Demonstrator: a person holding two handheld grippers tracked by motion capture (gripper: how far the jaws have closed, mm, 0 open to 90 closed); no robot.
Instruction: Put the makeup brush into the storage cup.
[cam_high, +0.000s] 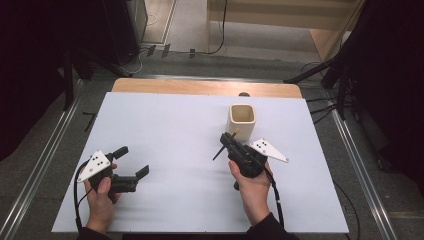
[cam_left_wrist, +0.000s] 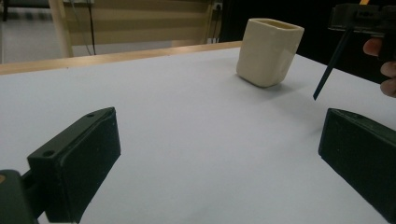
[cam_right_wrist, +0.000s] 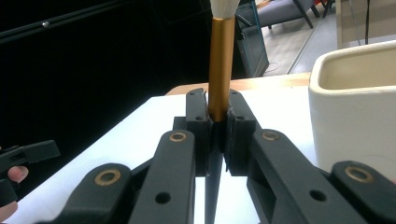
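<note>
My right gripper (cam_high: 228, 138) is shut on a brush (cam_high: 218, 152) with a thin black handle. In the right gripper view the brush's gold ferrule (cam_right_wrist: 220, 60) stands upright between the closed pads (cam_right_wrist: 216, 116), with white bristles at the top. A cream square cup (cam_high: 242, 121) stands just beyond this gripper, close on its right in that view (cam_right_wrist: 355, 102). My left gripper (cam_high: 134, 161) is open and holds nothing, low over the white table at the near left. From the left gripper view, its wide-apart jaws frame the cup (cam_left_wrist: 268, 51) and the hanging brush handle (cam_left_wrist: 330, 65).
The white table top (cam_high: 165, 120) ends in a wooden strip (cam_high: 200, 87) at the far edge. Dark stands and cables line the floor on both sides. A person's hands hold both grippers near the front edge.
</note>
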